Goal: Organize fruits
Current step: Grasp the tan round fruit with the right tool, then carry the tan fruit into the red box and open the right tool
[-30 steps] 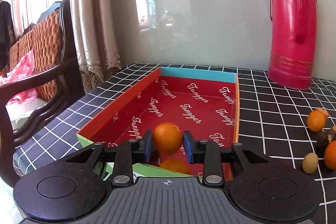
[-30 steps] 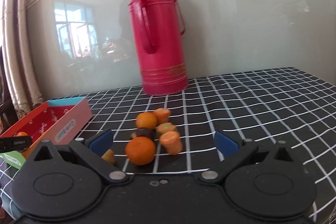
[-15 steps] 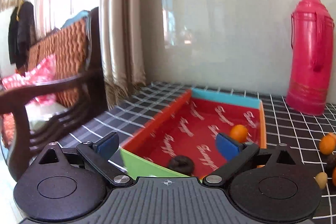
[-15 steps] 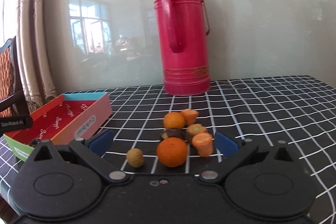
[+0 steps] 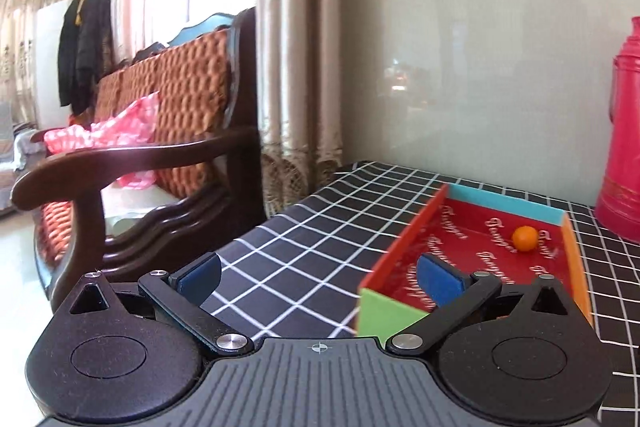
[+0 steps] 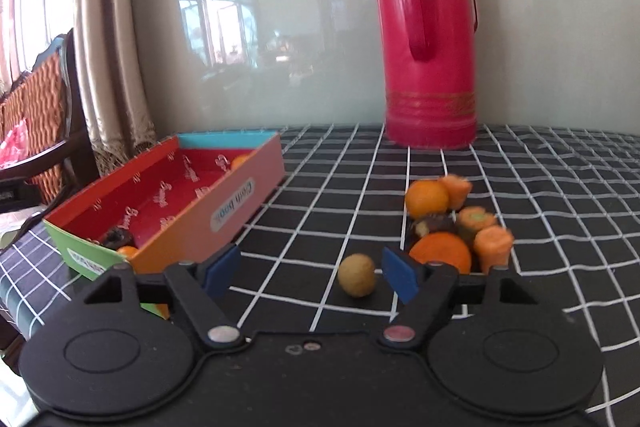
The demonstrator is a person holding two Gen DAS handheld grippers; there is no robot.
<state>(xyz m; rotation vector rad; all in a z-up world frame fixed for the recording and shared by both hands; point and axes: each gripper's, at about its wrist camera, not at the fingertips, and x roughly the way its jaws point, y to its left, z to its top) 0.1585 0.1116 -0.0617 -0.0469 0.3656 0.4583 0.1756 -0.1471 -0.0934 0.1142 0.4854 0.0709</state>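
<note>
In the left wrist view my left gripper (image 5: 318,281) hangs over the table's left part beside the colourful box (image 5: 404,247); its jaws are opening and nothing is between them. One small orange (image 5: 525,238) lies at the box's far end. In the right wrist view my right gripper (image 6: 311,277) is low over the table with its jaws closing. A small tan round fruit (image 6: 357,274) sits between them near the right pad (image 6: 400,279), untouched. Just beyond it is a pile: two oranges (image 6: 440,253), carrot pieces (image 6: 494,247) and a dark fruit (image 6: 434,225).
A tall red thermos (image 6: 428,47) stands at the back against the wall. The box (image 6: 248,195) holds a dark fruit (image 6: 116,237) and oranges. A wooden armchair (image 5: 132,163) stands off the table's left edge, next to the curtains. The cloth is black with white squares.
My left gripper let the orange go into the box, opened wide and swung away to the left; the orange rolled to the far end. My right gripper moved left around the tan fruit and narrowed.
</note>
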